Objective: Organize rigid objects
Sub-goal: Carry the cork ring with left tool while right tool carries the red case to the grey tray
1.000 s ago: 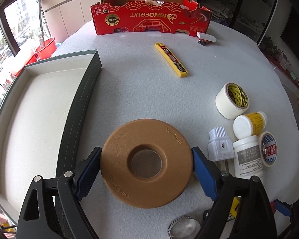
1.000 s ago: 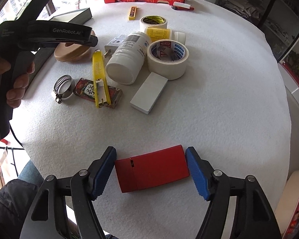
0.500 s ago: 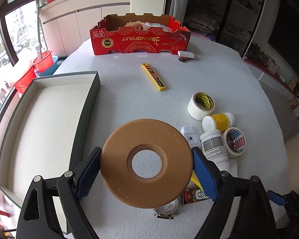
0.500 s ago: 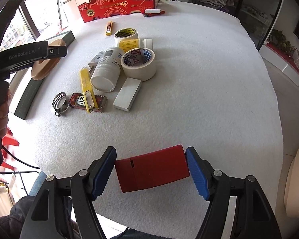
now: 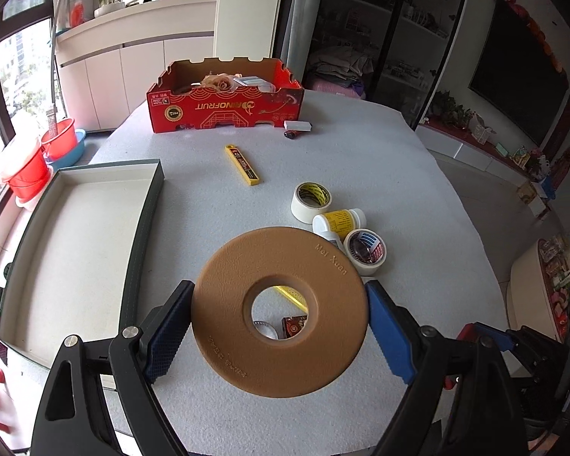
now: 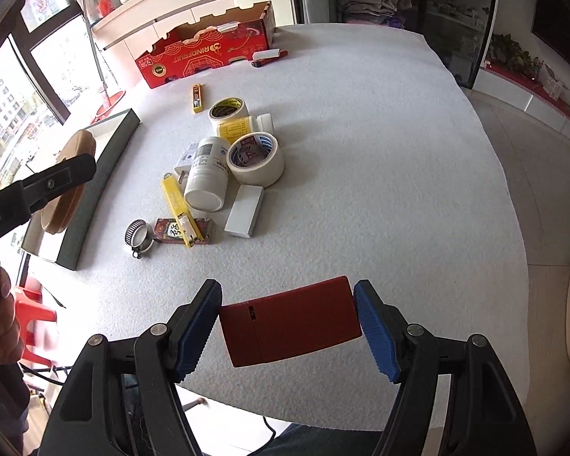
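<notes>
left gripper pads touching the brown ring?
Touching. The left wrist view shows both pads of the left gripper pressed against opposite edges of the brown ring, held above the table.

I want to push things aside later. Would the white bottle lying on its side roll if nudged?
Probably: the white bottle is round and lies on its side. The tape roll beside it might block rolling that way. Fuzzy table cover likely slows it.

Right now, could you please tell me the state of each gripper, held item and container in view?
Left hand-held gripper: shut on tan ring.
Tan ring: held, lifted off table.
Right hand-held gripper: shut on red box.
Red box: held, closed.
Grey tray: open, empty.
Red carton: open-topped, holding items.
</notes>
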{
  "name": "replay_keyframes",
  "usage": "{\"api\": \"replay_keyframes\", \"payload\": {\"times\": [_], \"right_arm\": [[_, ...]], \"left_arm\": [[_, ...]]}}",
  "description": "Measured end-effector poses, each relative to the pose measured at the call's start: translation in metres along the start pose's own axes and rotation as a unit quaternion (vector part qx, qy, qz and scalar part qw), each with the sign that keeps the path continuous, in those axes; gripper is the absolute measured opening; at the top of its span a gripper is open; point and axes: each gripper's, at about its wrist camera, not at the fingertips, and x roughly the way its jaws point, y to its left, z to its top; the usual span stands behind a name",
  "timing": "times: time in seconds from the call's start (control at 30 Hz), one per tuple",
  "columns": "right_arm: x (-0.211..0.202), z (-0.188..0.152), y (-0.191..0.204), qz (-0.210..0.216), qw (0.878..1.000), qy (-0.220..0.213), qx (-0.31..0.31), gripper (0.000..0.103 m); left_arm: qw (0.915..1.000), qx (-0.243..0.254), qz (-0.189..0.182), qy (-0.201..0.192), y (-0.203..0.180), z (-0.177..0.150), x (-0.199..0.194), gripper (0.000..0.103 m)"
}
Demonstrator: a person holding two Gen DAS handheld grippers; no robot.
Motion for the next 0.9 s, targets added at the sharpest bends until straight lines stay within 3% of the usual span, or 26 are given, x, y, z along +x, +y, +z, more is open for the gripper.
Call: {"api": "replay_keyframes", "payload": {"times": [0.2, 0.43, 0.67, 0.9], "right_arm": [[-0.024, 0.03, 0.03, 0.027, 0.999, -0.033, -0.004, 0.073], [-0.049, 0.084, 0.092, 0.085, 0.993, -0.071, -0.033, 0.073], [-0.053, 0.127, 0.173, 0.134, 0.984, -0.085, -0.084, 0.073], [-0.037, 0.163, 0.241, 0.164, 0.975, -0.078, -0.129, 0.073]], "left_arm": [[0.9992, -0.02, -0.009, -0.033, 0.017, 0.016, -0.039, 0.089], [0.9951, -0.055, 0.005, -0.082, 0.07, 0.046, -0.093, 0.089], [0.9885, -0.085, 0.052, -0.114, 0.132, 0.074, -0.129, 0.089], [0.9784, -0.125, 0.106, -0.126, 0.201, 0.098, -0.134, 0.089]]}}
